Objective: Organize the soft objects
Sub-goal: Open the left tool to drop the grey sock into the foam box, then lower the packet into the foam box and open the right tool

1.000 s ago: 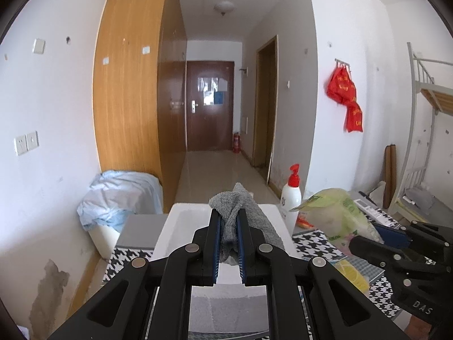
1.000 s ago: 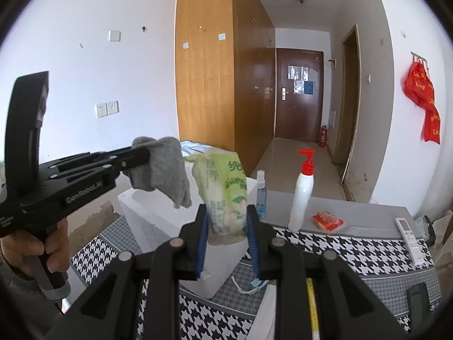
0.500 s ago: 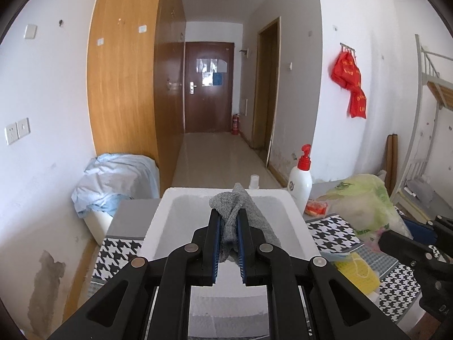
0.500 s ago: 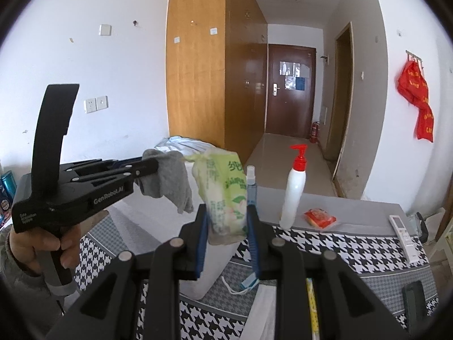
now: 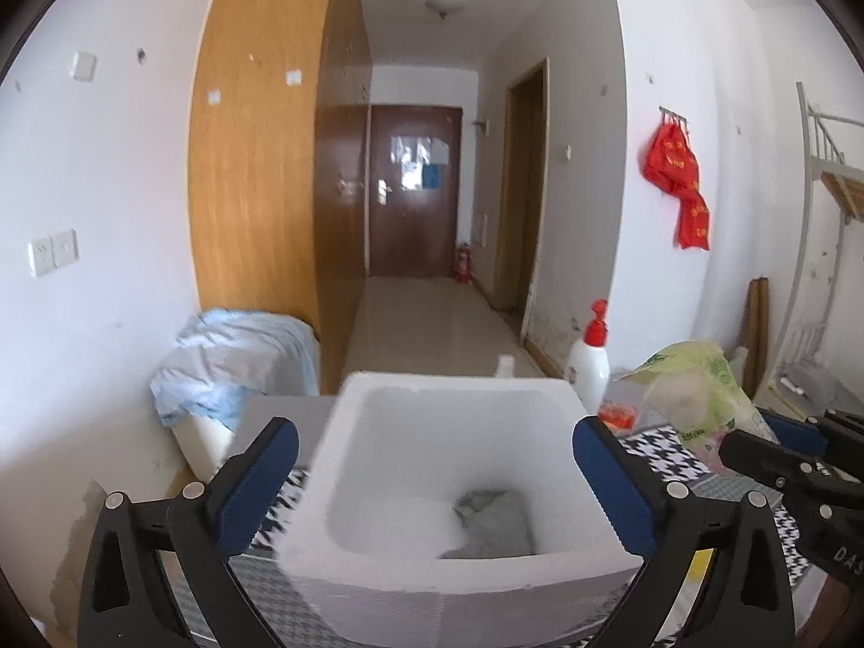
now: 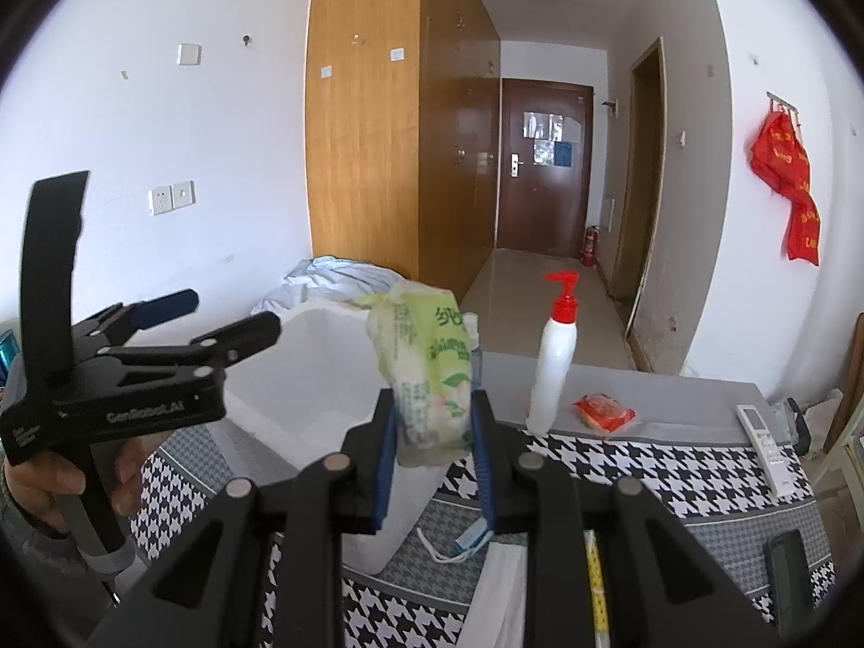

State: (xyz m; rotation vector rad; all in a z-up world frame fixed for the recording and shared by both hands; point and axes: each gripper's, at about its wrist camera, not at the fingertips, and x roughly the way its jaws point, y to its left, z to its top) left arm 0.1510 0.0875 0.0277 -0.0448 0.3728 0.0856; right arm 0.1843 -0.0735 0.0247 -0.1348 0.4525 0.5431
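Cloth lies in foam box beneath just-opened, empty left tongs; right tongs clamp tissue pack.

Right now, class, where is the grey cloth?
In the left wrist view, the grey cloth lies at the bottom of the white foam box, near its right wall, below the open left gripper.

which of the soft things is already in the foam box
The grey cloth, lying loose on the white foam box floor under the open left gripper. The green tissue pack is clamped in the right gripper.
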